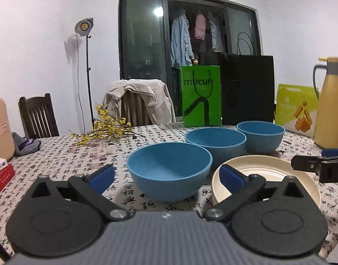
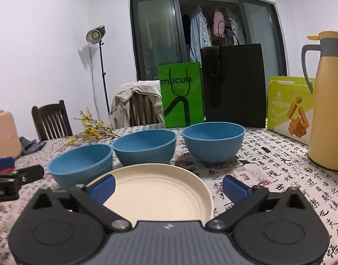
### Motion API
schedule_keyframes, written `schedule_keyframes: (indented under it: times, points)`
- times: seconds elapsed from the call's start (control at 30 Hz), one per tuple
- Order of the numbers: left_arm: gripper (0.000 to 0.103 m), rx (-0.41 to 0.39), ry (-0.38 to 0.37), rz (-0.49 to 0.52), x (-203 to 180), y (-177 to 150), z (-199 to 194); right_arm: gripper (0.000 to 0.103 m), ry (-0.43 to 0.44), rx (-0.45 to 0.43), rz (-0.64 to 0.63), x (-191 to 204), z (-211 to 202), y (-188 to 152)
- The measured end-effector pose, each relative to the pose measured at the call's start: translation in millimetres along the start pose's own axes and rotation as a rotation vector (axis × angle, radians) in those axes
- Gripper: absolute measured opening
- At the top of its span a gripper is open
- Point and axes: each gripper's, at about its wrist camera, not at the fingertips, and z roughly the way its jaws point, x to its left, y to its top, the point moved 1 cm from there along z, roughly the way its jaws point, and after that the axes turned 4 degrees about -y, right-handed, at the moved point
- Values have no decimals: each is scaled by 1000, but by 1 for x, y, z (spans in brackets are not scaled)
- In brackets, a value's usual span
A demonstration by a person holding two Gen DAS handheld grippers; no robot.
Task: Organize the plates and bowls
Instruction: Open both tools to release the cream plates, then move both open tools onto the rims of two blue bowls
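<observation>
Plates and bowls sit together on the calligraphy-print tablecloth (image 2: pixel 268 154): three round matte blue bowls in a row, near (image 1: pixel 169 172), middle (image 1: pixel 215 143) and far (image 1: pixel 260 135), with a round cream plate with concentric ridges (image 2: pixel 155 190) in front of them, just beside the near bowl.

All stand upright, mouths up; being round, none has a long axis, and only the row itself has a direction, running away from the left gripper (image 1: pixel 166 176).

They look like light, stiff moulded ware, probably not very fragile, with a matte finish that should give the pads some purchase. I judge the rim is the place to take hold: one finger inside, one outside a bowl's wall, or the plate's raised lip.

Both tools stand spread wide and empty: the left gripper faces the near bowl, and the right gripper (image 2: pixel 168 187) hangs over the plate's near edge.
</observation>
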Motion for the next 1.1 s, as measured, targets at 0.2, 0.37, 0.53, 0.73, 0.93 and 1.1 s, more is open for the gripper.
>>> schedule_keyframes:
  times: [0.2,0.37,0.53,0.73,0.93,1.1]
  points:
    - [103,-3,-7,-38,19,10,-17,103,40,14,83,2,-10,10]
    - [103,5,-3,-67,35,20,-22,103,70,30,101,10,-11,20]
    - [103,22,-12,-89,48,26,-16,103,88,42,56,28,-1,30]
    - [103,75,-28,-113,64,37,4,103,120,84,58,49,25,43]
    - [103,159,-57,-200,89,48,33,103,165,154,46,65,50,60]
    - [103,219,-41,-216,103,55,55,103,171,173,-5,82,65,71]
